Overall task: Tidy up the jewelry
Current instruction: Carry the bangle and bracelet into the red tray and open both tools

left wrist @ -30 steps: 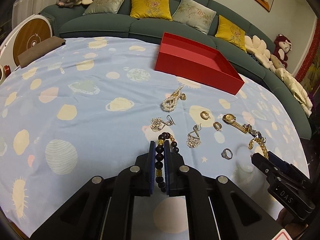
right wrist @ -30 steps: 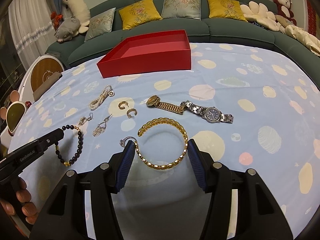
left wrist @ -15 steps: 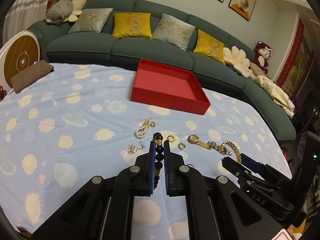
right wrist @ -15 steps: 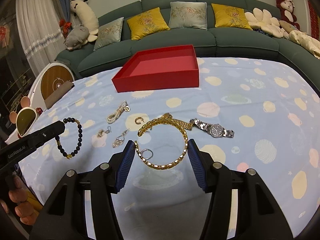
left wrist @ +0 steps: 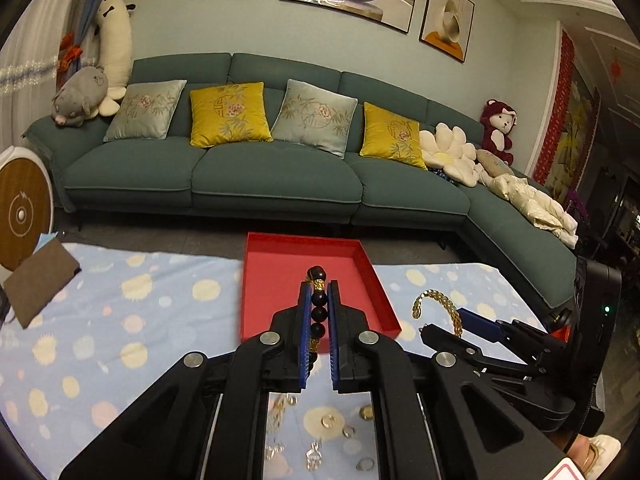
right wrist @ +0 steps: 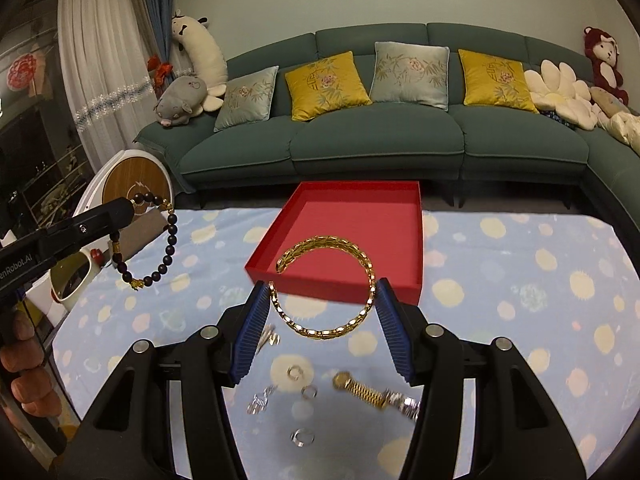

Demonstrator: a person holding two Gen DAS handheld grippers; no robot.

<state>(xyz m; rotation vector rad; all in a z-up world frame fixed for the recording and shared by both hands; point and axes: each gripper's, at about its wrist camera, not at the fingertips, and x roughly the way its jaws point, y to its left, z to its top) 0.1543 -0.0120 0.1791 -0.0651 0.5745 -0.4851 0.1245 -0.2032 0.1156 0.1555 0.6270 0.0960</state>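
A dark round-beaded bracelet with gold spacers [left wrist: 319, 312] is pinched between the narrowly set blue pads of the left gripper [left wrist: 319, 300], at lower centre of the left view, its loop hanging below. A gold open chain-link bangle [right wrist: 325, 286] is clamped across its width by the widely set pads of the right gripper [right wrist: 322, 304], at centre frame. Beyond both, the shallow red rectangular tray [right wrist: 416, 236] is seen, its visible floor bare. Both grippers are held raised above the blue spotted cloth [right wrist: 520, 264].
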